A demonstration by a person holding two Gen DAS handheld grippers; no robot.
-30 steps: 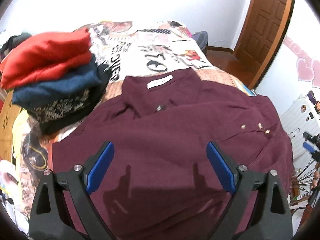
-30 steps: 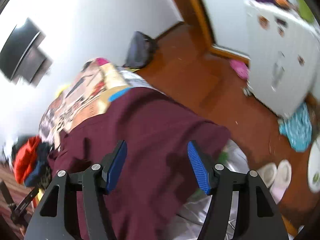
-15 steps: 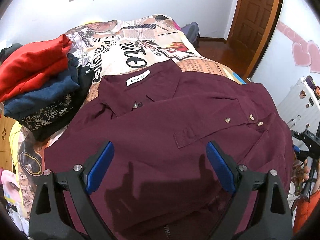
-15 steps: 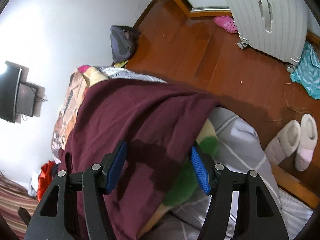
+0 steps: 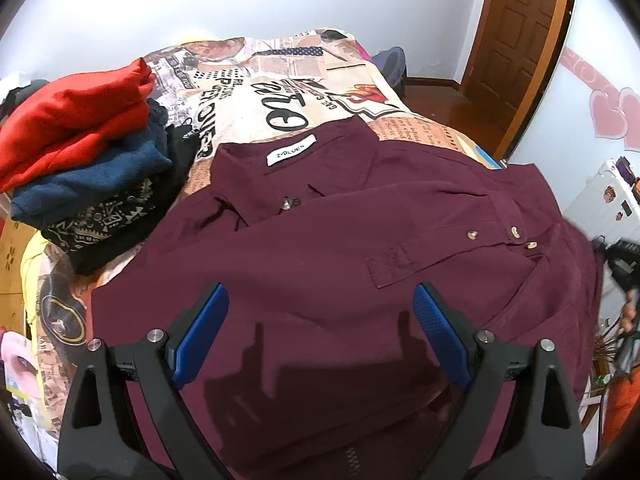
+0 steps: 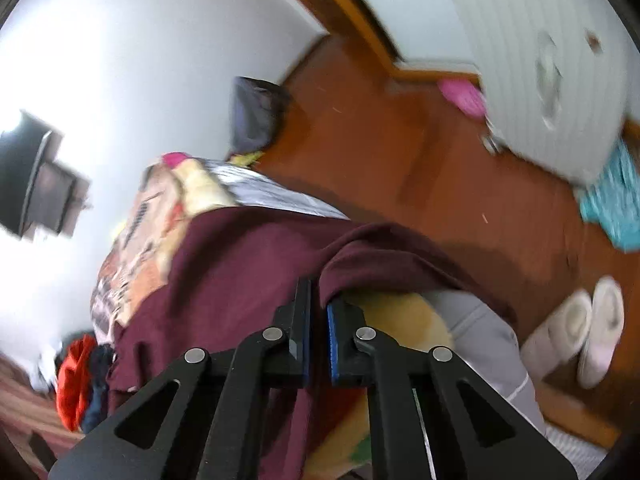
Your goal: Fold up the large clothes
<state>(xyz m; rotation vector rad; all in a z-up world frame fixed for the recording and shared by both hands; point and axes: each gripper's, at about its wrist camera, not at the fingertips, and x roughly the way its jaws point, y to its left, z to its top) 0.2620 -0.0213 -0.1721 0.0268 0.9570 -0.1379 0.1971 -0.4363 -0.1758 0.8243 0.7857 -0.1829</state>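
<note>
The bed (image 5: 280, 92) carries the maroon shirt (image 5: 320, 248) spread across its middle, the stack of folded clothes (image 5: 80, 168) at nine o'clock. The right gripper (image 6: 318, 320), at three o'clock, has just closed, clamping the shirt's edge; the left gripper (image 5: 320, 336) hovers wide apart. Best to lift that edge evenly, keeping cloth taut

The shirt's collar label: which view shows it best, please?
The left wrist view: the white label lies in plain sight on the collar of the maroon shirt. The right wrist view shows only the shirt's side edge, blurred, with no label.
</note>
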